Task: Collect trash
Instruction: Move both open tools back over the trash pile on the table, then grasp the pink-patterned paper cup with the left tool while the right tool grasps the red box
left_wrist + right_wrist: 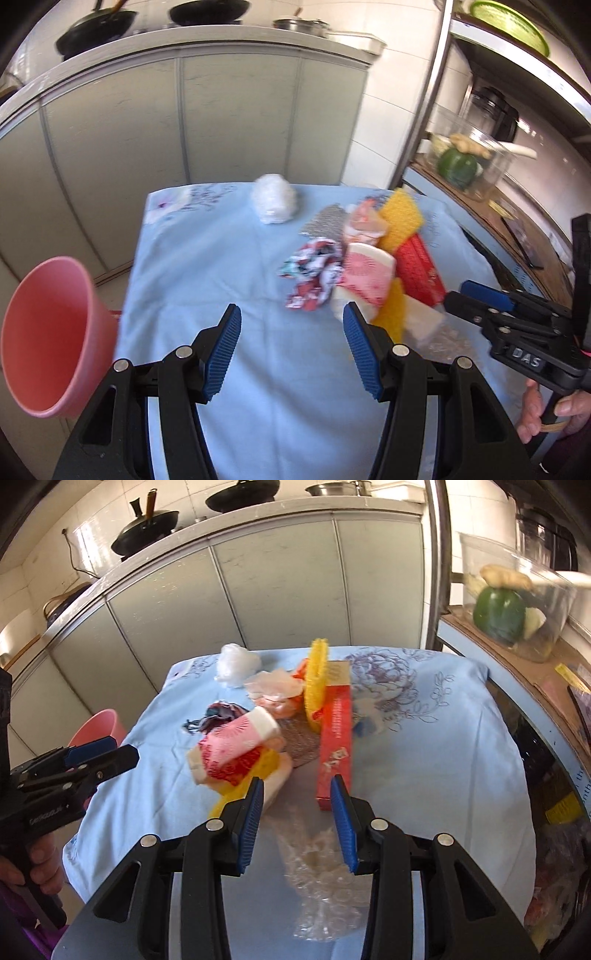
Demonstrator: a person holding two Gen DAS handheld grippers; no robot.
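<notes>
A table draped in a pale blue cloth (424, 760) printed with a purple flower fills both wrist views, its far edge backed by grey-green cabinet doors (236, 122) under a white counter holding dark woks. At the table's left edge stands a smooth pink plastic bin (51, 332), its round mouth tilted toward the camera and its base cut off from view.

The trash lies heaped right of centre on the cloth: a long red cardboard box (334, 746); a yellow bristly plastic mat (317, 681) standing on edge; a pink-and-white printed paper cup (236, 746) lying on its side; a crumpled floral wrapper (314, 275); a crinkled silver foil sheet (325, 225); a white scrunched plastic bag (273, 197) set apart near the far edge; and a clear bubble-wrap scrap (325, 882) nearest the camera, hard to make out against the cloth.

The left gripper (291, 350), black with ribbed blue pads, hangs over bare cloth with jaws apart, nothing between them. The right gripper (297, 823) has its jaws partly parted above the bubble wrap, gripping nothing. Motion blur softens the pile's finer print. A hand (554, 417) grips the right handle, partly cut off.
</notes>
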